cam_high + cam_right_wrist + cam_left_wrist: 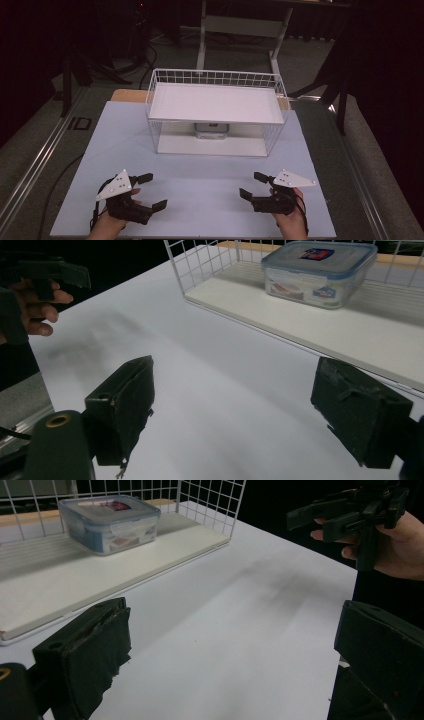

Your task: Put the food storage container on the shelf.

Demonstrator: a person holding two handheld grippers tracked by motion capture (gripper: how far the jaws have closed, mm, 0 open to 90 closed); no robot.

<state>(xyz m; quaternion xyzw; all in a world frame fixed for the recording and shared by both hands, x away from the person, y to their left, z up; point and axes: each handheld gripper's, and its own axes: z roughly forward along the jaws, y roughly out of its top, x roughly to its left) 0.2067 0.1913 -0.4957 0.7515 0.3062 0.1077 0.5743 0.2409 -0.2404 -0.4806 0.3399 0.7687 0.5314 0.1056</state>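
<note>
Both grippers stand with jaws wide apart and hold nothing. Left gripper hovers low over the white table at about 7 o'clock from the table's centre; right gripper mirrors it at about 5 o'clock, the two well apart with bare tabletop between them.

The nearest thing to work on is the clear plastic container with a blue-rimmed lid and a printed label. It sits on the lower board of the white wire basket rack at 12 o'clock, well apart from both grippers and toward the back of that level.

Judgement on the step: the reach calls for a low, level approach through the open front of the rack, since the upper white shelf covers the container from above. Keep the jaws wide enough to span the container's short sides, and close on the body below the lid rim, not on the lid itself.

Obstructions noted: the upper shelf's front edge and the wire side walls at 10 and 2 o'clock limit clearance for the hand and the grey plate atop each gripper. The raised lip of the lower board could catch a jaw tip. Beyond the table, a desk frame stands clear of the work.
</note>
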